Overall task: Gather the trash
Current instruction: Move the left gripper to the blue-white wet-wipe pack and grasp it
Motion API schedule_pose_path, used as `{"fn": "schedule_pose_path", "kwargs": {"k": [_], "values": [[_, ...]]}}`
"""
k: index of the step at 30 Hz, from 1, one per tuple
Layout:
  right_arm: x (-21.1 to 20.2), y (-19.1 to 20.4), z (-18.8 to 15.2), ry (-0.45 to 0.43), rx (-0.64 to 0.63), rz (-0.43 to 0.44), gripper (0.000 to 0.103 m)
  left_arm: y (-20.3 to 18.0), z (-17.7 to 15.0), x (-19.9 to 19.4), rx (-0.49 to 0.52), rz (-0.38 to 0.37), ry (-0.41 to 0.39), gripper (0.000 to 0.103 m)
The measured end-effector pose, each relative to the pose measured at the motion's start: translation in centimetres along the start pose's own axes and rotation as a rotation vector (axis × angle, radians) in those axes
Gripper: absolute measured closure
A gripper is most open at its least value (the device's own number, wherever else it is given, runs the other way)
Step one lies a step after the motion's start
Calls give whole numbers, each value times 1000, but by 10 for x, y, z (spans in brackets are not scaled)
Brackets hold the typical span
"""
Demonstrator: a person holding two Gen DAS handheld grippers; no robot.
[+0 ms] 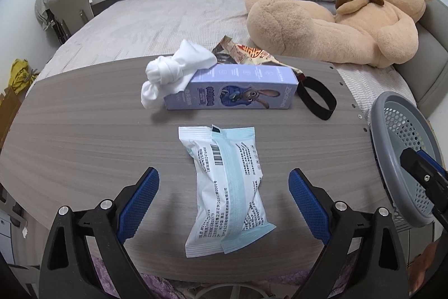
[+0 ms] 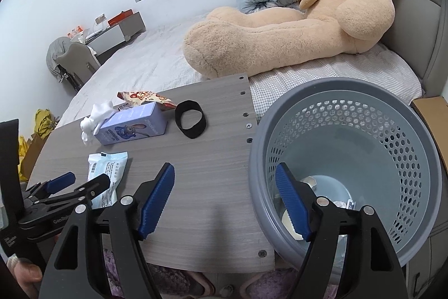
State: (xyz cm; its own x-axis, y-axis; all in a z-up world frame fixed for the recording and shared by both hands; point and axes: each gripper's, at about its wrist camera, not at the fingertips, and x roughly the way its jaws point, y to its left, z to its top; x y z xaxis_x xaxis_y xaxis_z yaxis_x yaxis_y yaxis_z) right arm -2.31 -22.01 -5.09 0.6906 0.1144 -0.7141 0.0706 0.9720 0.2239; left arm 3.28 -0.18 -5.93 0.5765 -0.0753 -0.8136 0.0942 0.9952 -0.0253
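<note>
A white and pale-blue sealed packet [image 1: 226, 187] lies flat on the grey wood table [image 1: 84, 145]. My left gripper [image 1: 223, 171] is open and low over it, one finger on each side, pads clear of it. The right wrist view shows this packet [image 2: 110, 166] under the left gripper [image 2: 86, 179]. My right gripper [image 2: 224, 166] is open and holds nothing. Its left finger is over the table and its right finger is inside the grey perforated bin [image 2: 350, 108]. A few pale scraps [image 2: 308, 181] lie at the bin's bottom.
A purple cartoon box [image 1: 229, 91], a knotted white cloth [image 1: 173, 72], a snack wrapper [image 1: 243, 52] and a black band [image 1: 316, 100] sit at the table's far side. Behind is a bed with a big teddy bear [image 1: 336, 18]. The bin [image 1: 403, 159] stands off the table's right edge.
</note>
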Motion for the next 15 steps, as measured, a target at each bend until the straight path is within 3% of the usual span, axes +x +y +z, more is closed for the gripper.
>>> {"fn": "schedule_pose_path", "kwargs": {"k": [15], "values": [[-1, 2, -2, 8, -4, -1, 32, 4, -7, 21, -13, 12, 39, 15]]}}
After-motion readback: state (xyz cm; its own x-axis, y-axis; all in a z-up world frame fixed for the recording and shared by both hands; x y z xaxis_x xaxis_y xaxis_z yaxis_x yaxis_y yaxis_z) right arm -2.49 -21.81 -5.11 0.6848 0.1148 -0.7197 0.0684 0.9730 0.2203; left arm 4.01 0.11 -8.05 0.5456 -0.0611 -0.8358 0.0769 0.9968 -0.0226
